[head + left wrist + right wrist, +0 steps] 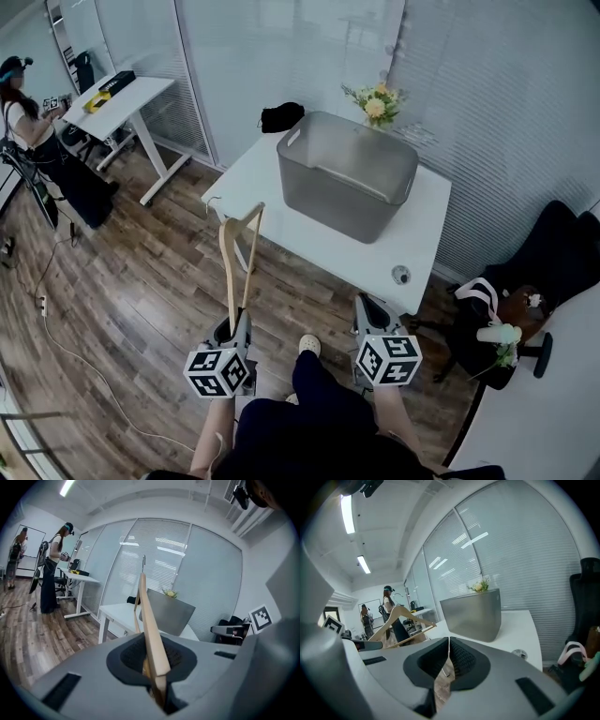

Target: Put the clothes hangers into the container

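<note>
A white table (412, 246) stands on the wood floor (141, 281) against a glass wall with blinds. At its far edge is a bunch of flowers (377, 103); at its far left corner lies a black bundle (281, 116), perhaps cloth; near its front right corner sits a small round object (401, 275). Well to the left, a person (47, 150) stands at a second white desk (127, 98) bearing a yellow item (96, 101) and a black box (117, 82). A black chair (553, 262) stands right of the table.
</note>
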`<state>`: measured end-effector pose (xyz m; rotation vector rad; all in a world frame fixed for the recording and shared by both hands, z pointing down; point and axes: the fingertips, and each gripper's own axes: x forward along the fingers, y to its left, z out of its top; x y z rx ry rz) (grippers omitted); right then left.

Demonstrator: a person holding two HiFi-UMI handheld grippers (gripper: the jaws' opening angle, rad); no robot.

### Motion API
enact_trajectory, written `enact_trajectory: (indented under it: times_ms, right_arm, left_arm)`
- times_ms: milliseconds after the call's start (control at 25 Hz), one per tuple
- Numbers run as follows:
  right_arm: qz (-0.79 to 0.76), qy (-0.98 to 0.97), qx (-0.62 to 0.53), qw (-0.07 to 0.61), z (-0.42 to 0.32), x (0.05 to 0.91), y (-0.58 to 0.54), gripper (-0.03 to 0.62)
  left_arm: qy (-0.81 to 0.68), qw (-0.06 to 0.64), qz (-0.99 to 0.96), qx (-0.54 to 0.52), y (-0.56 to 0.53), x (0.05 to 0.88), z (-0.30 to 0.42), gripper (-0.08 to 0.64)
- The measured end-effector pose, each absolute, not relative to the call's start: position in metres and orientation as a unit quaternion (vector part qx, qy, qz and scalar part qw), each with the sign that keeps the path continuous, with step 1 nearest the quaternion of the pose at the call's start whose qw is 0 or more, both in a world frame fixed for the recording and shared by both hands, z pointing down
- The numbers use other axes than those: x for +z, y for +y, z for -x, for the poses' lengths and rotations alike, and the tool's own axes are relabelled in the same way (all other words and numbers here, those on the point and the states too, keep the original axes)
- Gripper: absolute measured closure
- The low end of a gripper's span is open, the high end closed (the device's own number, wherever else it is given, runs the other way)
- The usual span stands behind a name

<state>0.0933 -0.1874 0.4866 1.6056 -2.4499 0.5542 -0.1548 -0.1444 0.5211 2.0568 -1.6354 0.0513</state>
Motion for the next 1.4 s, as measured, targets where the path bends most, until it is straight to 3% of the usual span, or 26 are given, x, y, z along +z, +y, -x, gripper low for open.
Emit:
enact_trajectory:
  times_ms: [720, 1400]
  right_arm:
    - [-0.512, -0.837, 0.174, 0.078, -0.093, 0.464, -0.296, 0.561]
    - [-0.485, -0.871, 0.079, -0.001, -0.110, 0.371, -0.377, 0.561]
  left_arm:
    - [-0.623, 0.247, -0.741, 0.016, -0.247, 0.507, 0.155, 0.523]
    - [-0.630, 0.194, -0.752, -0.008, -0.352, 0.473, 0.156, 0.523]
